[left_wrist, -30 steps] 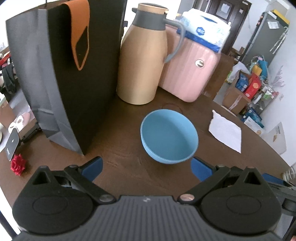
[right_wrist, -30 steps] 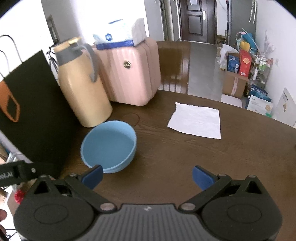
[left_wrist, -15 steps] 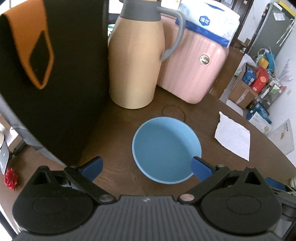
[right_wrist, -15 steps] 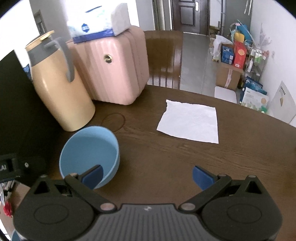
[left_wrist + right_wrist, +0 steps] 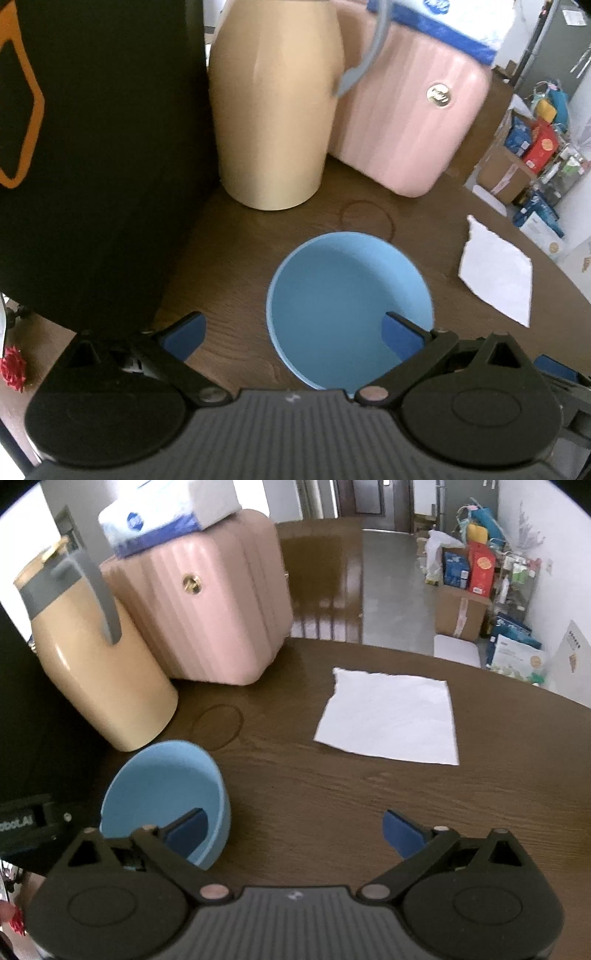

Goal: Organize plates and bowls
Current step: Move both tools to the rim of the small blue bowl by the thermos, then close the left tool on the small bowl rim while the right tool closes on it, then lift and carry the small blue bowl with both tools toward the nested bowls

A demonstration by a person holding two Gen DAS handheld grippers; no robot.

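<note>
Left wrist view shows the bowl (image 5: pixel 347 299) on the table (image 5: pixel 236 236) before the jug (image 5: pixel 273 107), with both the left gripper (image 5: pixel 293 332) and right gripper (image 5: pixel 295 827) spread wide, one pad of each over it.

White letters reading "oboLAI", cut off at the edge, stand on a black block (image 5: pixel 29 823) left of the right gripper's (image 5: pixel 293 830) fingers. Other labels are too blurred to read.

A lived-in home: a dark wooden dining table (image 5: pixel 369 794) with a wooden chair (image 5: pixel 321 576) at its far edge, a thermos jug (image 5: pixel 99 664), and boxes of groceries (image 5: pixel 469 602) along the hallway wall.
</note>
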